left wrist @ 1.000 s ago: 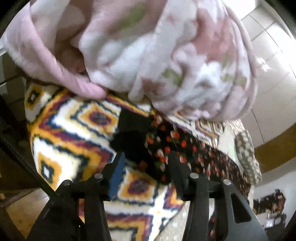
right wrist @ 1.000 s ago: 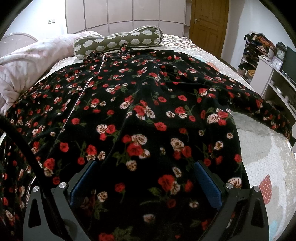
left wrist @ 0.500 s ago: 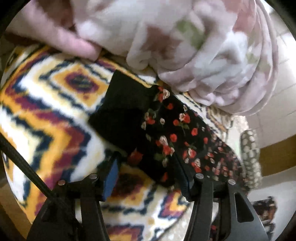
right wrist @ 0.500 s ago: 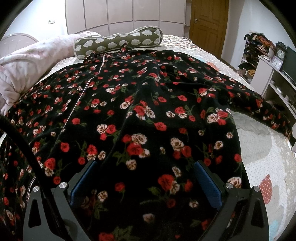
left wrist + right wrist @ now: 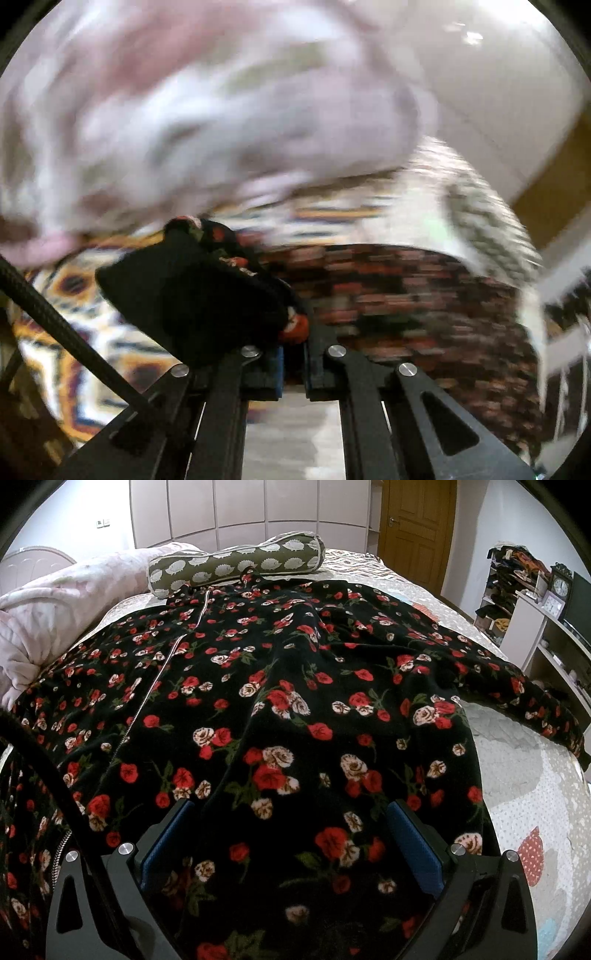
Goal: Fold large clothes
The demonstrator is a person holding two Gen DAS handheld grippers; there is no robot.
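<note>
Left wrist view: the picture is smeared with motion. The left gripper [image 5: 293, 363] has its fingers drawn close together, pinching a black cuff [image 5: 192, 295] of the robe [image 5: 406, 295]; the cuff bunches up just past the fingertips, with red flowers showing at its edge. Beyond the cuff the robe runs off as a blurred band of red and black. A pink blanket [image 5: 184, 110] fills the upper part, above the cuff, and a patterned throw [image 5: 74, 321] in yellow, white and purple lies under it.

Right wrist view: the right gripper [image 5: 291, 843] has its fingers spread wide, low over the robe [image 5: 295, 701] near its hem, gripping nothing. The robe lies flat on the bed [image 5: 524, 812], zipper [image 5: 162, 672] up. At the robe's far end lies a bolster [image 5: 236, 565]; left of the robe is the pink blanket [image 5: 55, 605].
</note>
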